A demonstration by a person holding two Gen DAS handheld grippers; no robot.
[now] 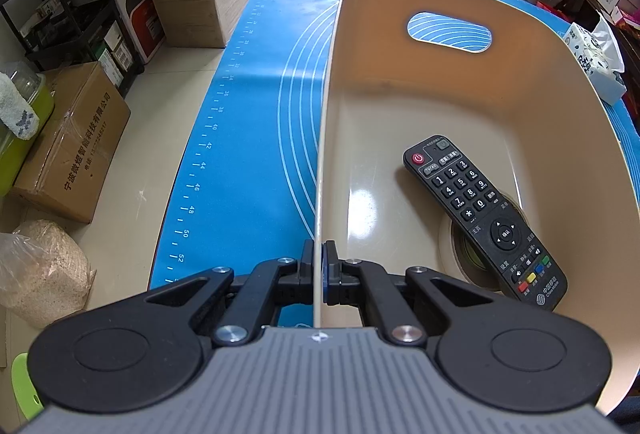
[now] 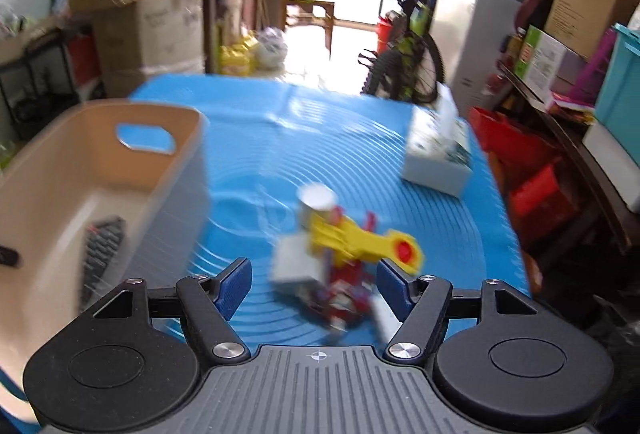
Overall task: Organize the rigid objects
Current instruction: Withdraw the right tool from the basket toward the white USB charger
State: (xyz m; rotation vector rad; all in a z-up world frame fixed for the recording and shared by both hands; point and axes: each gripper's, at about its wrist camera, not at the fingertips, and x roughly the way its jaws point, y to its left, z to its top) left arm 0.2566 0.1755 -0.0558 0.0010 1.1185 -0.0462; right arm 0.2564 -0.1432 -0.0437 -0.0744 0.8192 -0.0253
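A beige plastic basket [image 1: 520,82] stands on the blue mat [image 1: 248,122]. My left gripper [image 1: 319,266] is shut on the basket's left rim. Inside lie a black remote control [image 1: 484,218] and a tape roll [image 1: 468,254] partly under it. In the blurred right wrist view the basket [image 2: 132,170] is at the left, with the remote [image 2: 100,246] inside. My right gripper [image 2: 314,284] is open above a small heap on the mat: a yellow tool with a red knob [image 2: 360,238], a white cylinder [image 2: 316,200], a white box [image 2: 294,264] and a red packet [image 2: 344,298].
A tissue box [image 2: 438,158] sits on the mat's far right, and shows in the left wrist view [image 1: 596,62]. Cardboard boxes [image 1: 68,146] and a black shelf [image 1: 64,2] stand on the floor to the left. A bicycle [image 2: 404,50] stands beyond the table.
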